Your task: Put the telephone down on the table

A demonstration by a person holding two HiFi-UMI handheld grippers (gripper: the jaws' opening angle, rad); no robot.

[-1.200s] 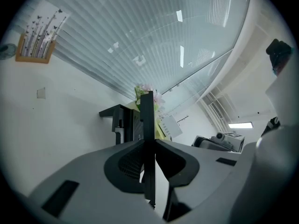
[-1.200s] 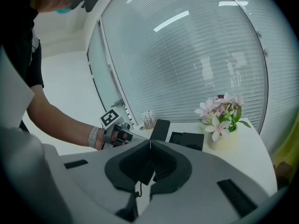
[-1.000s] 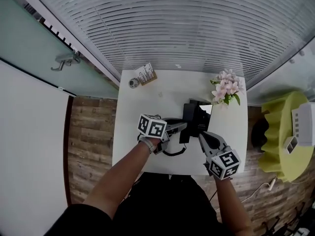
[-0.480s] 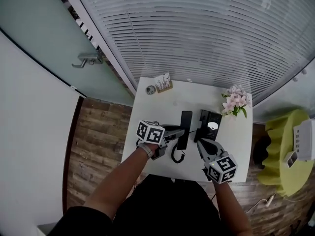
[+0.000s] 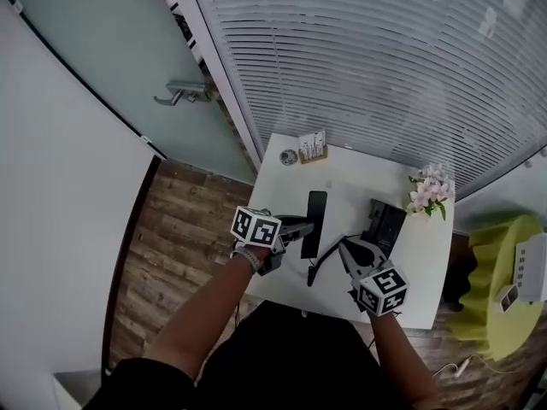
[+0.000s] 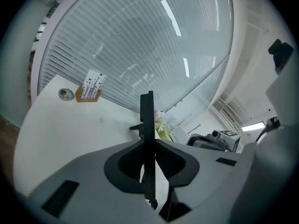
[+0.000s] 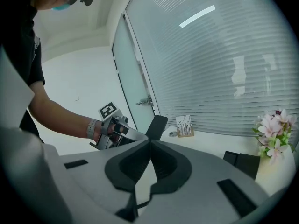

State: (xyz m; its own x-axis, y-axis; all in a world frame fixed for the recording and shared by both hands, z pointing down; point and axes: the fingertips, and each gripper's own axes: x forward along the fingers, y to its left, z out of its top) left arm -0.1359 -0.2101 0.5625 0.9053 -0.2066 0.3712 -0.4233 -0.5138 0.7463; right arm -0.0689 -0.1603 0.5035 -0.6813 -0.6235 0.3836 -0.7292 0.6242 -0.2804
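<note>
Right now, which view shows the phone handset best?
Head view: the whole handset shows lengthwise over the table, clamped in the left hand-held gripper. Left gripper view shows it edge-on between the jaws; right gripper view catches only one end.

Black handset (image 5: 314,220) between the grey jaws of the left gripper (image 5: 301,226), whose cube (image 5: 255,227) is checked black and white. Beyond the jaws, a white bench (image 5: 350,178) carries a black telephone base (image 5: 386,225) and pink flowers (image 5: 430,190). Brown wood-plank floor (image 5: 184,229) lies to their left.
</note>
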